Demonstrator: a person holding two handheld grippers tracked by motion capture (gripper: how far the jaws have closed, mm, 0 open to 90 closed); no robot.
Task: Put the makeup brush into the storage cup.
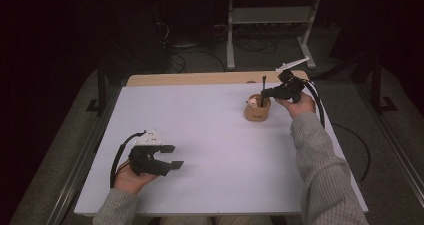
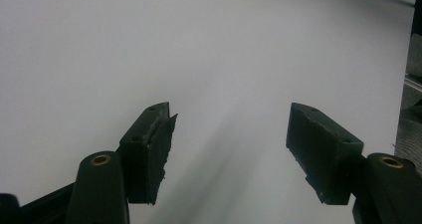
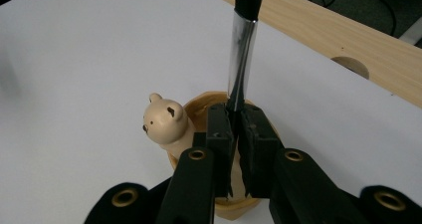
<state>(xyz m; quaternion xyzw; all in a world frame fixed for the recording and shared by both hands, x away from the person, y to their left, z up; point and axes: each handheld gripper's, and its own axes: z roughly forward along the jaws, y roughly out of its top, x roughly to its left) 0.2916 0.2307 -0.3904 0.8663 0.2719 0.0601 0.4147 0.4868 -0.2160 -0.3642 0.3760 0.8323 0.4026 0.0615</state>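
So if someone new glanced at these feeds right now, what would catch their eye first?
Probably the right claw, shut on a thin brush with a silver metal ferrule and black bristles standing upright in a tan wooden holder with a small bear's head on its rim, at the white table's far right. Next, the left claw, open with nothing between its jaws, sits low over the near left.

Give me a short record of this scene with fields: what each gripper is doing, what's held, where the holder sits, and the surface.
right gripper: jaws shut on the brush, right over the holder
brush: roughly upright, silver ferrule, dark bristles at the top, handle end down at the holder's mouth
holder: tan wooden cup with a small bear figure on its rim, standing at the far right of the table
left gripper: jaws open, nothing between them, at the near left
table: white top, wooden strip along the far edge
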